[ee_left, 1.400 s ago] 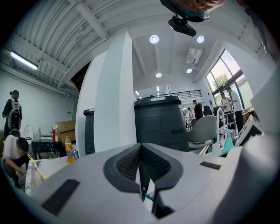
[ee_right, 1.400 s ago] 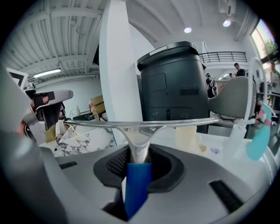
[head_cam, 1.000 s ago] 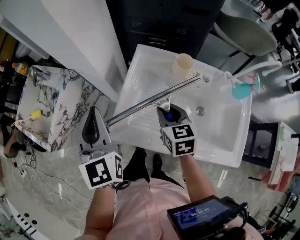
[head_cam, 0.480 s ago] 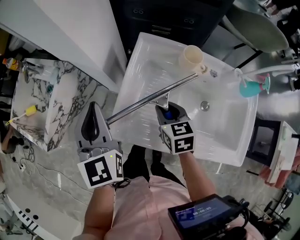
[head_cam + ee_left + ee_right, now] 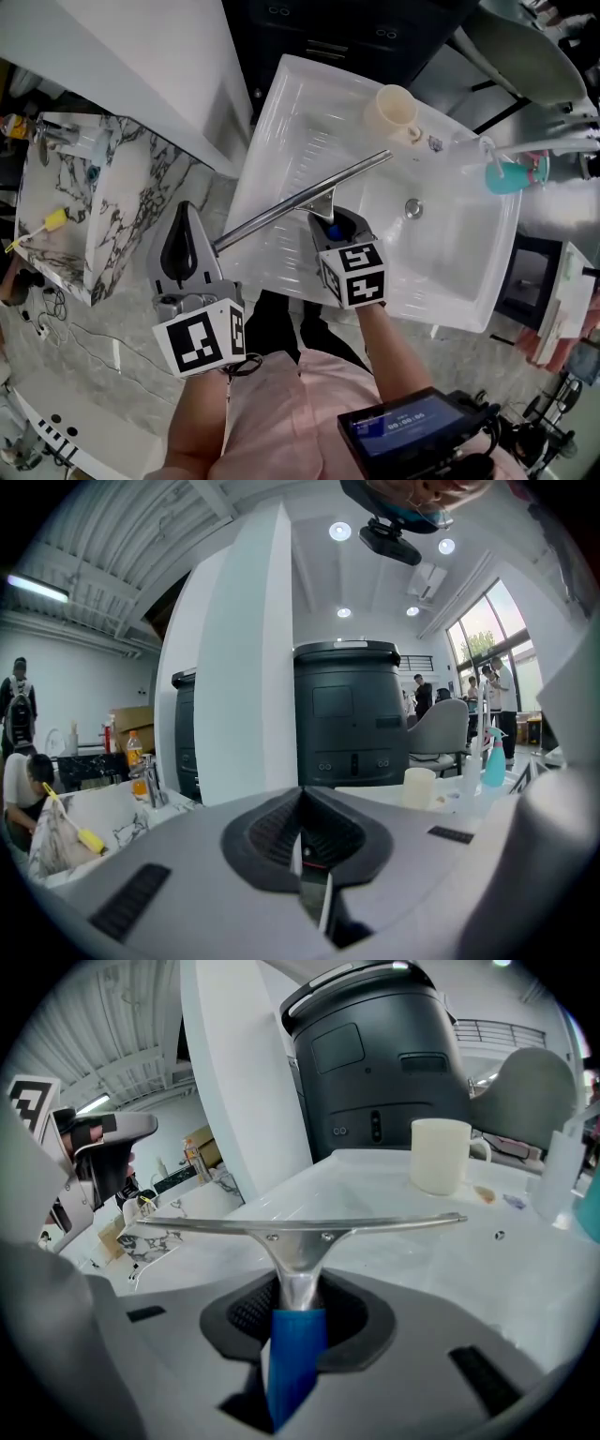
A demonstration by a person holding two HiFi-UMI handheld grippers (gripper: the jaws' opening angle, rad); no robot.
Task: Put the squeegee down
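Note:
The squeegee (image 5: 302,199) has a long metal blade bar and a blue handle (image 5: 294,1354). My right gripper (image 5: 332,225) is shut on that blue handle and holds the bar slanted just above the white sink basin (image 5: 281,122). In the right gripper view the squeegee's blade (image 5: 300,1226) lies crosswise ahead of my right gripper (image 5: 296,1335). The bar's left end reaches past the basin's edge, close to my left gripper (image 5: 185,217). My left gripper (image 5: 302,841) is shut with nothing in it and hangs left of the basin over the floor.
A cream cup (image 5: 394,111) stands at the basin's far rim, a teal spray bottle (image 5: 511,175) at its right, and a drain (image 5: 412,208) near the middle. A marble counter (image 5: 112,216) with a faucet and a yellow brush (image 5: 49,223) is at the left. A dark cabinet (image 5: 349,714) stands behind.
Both grippers have sunk a little. The squeegee has come lower toward the basin, still in the right gripper's grip. The left gripper stays shut.

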